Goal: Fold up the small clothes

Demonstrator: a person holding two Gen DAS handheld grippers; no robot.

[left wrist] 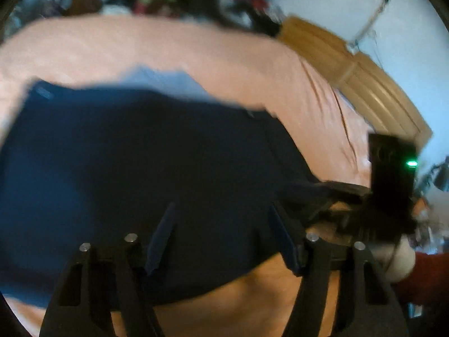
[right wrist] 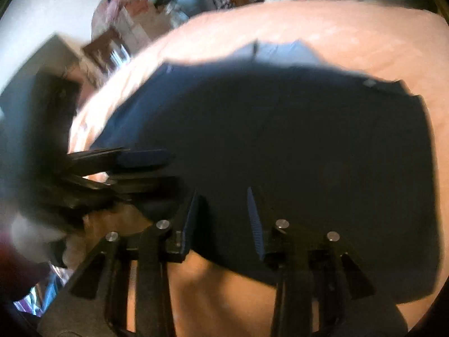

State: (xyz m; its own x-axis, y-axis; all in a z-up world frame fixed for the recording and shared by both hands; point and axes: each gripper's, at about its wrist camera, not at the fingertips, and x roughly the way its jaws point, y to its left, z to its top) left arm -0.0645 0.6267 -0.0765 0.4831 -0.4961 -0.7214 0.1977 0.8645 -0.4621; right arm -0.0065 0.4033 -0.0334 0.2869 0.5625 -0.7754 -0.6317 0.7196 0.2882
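Right, both grippers sit low over the navy garment (right wrist: 280,140), spread flat mid-bed on the peach sheet (left wrist: 168,45), its near hem toward the bed's near edge. Left gripper (left wrist: 221,238): fingers wide apart, gripping nothing. Right gripper (right wrist: 224,221): fingers also spread, empty. Best play, I'd say: pinch the near hem at matching points, lift together, carry it evenly toward the far edge.
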